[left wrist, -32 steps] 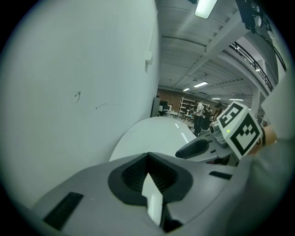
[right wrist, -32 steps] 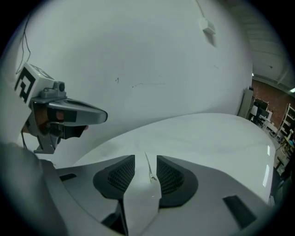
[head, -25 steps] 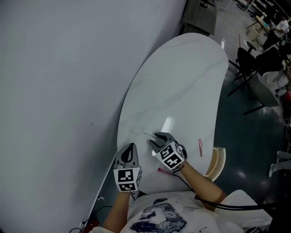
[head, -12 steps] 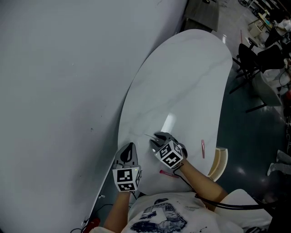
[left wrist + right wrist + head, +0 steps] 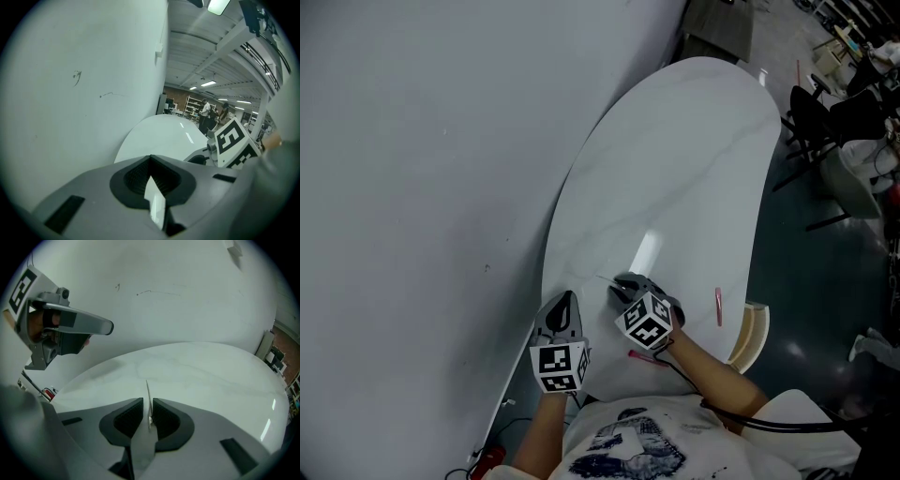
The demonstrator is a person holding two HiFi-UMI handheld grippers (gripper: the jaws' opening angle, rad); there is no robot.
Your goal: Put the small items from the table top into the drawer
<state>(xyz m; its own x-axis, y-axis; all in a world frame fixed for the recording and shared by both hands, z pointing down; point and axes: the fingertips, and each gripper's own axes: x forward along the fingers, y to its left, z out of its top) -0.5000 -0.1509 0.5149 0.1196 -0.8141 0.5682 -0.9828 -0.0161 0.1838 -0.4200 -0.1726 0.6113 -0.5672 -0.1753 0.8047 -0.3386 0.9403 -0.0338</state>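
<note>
Grey jaws of the right hand-held gripper (image 5: 148,405) have just been closing and now stand narrow, with a thin pale sliver (image 5: 147,389) between them, seemingly not yet pinched; best to squeeze gently, low against the white counter (image 5: 675,169), then lift straight. The left hand-held gripper (image 5: 151,164) hovers alongside, closed and empty. A pink stick (image 5: 718,307) lies near the counter's edge, with a plain wall (image 5: 422,187) to the left and dark floor with chairs (image 5: 811,122) to the right
</note>
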